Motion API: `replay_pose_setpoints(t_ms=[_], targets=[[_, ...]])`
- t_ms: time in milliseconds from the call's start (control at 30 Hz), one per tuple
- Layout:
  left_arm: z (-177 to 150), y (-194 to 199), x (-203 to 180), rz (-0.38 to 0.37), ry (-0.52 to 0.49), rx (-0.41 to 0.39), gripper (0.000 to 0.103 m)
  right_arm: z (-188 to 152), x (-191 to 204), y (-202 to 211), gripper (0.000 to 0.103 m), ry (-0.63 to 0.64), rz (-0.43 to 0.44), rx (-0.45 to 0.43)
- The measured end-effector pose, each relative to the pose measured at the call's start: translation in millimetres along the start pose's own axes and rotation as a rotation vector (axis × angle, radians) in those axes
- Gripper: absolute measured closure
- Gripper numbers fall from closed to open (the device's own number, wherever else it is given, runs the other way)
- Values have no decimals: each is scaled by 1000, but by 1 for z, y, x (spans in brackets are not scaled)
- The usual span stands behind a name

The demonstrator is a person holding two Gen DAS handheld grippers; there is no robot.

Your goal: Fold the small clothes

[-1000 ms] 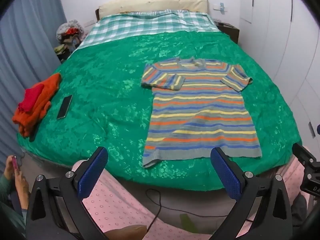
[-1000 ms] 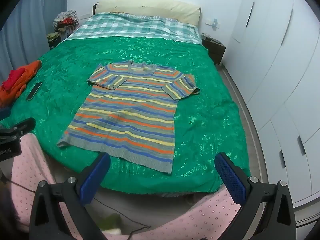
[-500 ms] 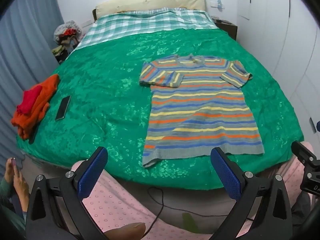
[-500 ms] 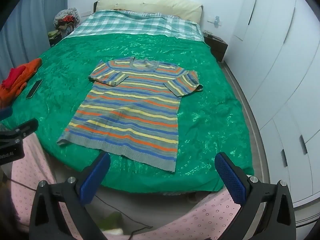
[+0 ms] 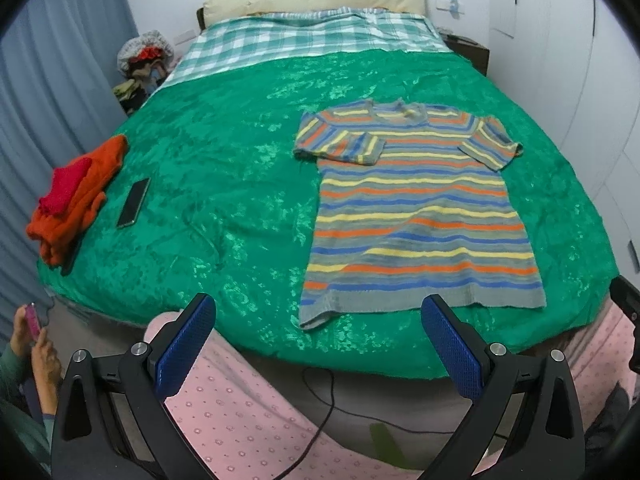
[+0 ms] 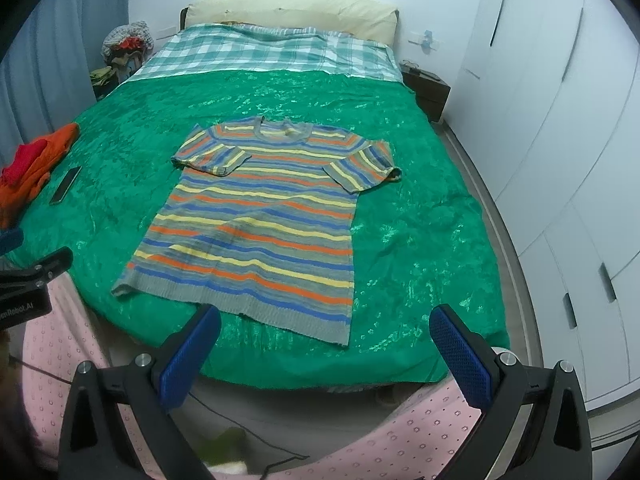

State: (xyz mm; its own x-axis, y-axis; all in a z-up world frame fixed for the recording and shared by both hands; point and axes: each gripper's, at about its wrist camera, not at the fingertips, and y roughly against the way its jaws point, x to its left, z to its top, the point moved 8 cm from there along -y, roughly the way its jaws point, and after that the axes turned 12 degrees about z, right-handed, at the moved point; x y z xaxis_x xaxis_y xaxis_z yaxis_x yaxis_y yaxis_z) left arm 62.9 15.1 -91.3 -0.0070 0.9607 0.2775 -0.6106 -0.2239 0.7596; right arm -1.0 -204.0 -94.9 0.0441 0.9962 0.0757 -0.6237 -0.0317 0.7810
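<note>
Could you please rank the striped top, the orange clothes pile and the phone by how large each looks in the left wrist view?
1. striped top
2. orange clothes pile
3. phone

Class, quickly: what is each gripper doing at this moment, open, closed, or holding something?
Left gripper: open, holding nothing, short of the striped shirt.
Right gripper: open, holding nothing, also short of the shirt.

Your left gripper [image 5: 318, 314] has jaws spread wide, blue pads facing inward, nothing between them. Your right gripper [image 6: 324, 326] is the same: jaws fully apart, holding nothing. Both are level and pointing forward, side by side. Your pink-patterned trouser legs [image 5: 240, 412] show beneath each gripper.
</note>
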Motion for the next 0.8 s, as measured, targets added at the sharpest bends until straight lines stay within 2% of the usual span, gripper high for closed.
replay_pose_setpoints(t_ms=[800], targets=[[-4,-2,-8,23,-41,-6,0,-5,2,-9,0,-9,8,14]])
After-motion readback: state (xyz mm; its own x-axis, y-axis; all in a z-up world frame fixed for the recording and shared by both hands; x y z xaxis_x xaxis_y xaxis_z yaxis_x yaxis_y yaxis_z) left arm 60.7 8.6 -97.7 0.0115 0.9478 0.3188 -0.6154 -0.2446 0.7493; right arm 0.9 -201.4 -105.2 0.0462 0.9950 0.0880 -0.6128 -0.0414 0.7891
